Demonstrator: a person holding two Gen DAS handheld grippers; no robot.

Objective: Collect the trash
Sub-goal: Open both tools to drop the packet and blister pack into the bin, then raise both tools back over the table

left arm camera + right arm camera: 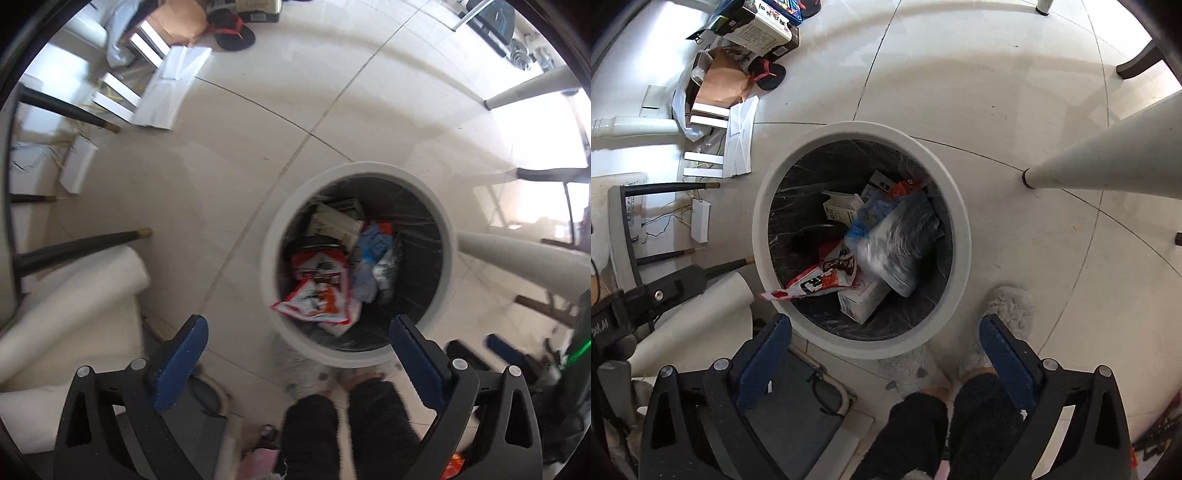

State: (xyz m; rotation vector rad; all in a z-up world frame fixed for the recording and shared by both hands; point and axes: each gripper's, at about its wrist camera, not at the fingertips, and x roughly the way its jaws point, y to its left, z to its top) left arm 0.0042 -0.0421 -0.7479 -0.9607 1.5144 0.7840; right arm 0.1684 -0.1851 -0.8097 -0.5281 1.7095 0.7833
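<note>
Left wrist view, item 1: left gripper (298, 334), blue pads spread wide apart, nothing btwn them. Round white-rimmed trash bin (448, 236) w/ black liner sits on floor straight ahead, just beyond and btwn the fingertips, opening facing up.

Item 2: red-and-white snack wrapper (317, 299) draped over bin's near edge, closest piece to left tips, not touching them. Behind it in bin: white carton (332, 219), blue-and-silver plastic bag (373, 254).

Item 3, right wrist view: right gripper (884, 332), jaws likewise wide, holding nothing. Same bin (962, 229) directly ahead, near rim btwn the two pads. Wrapper (820, 280) hangs at near-left rim; grey plastic bag (905, 243) blurred, centre of bin; white box (862, 301) under it, nearest the tips.

Item 4: person's fuzzy slippers (1008, 314) and dark trouser legs (975, 417) beside bin, near right pad.

Item 5: white table leg (1108, 155) to right of bin. Cardboard and papers (735, 122) on floor, far left, well apart from both tools.
</note>
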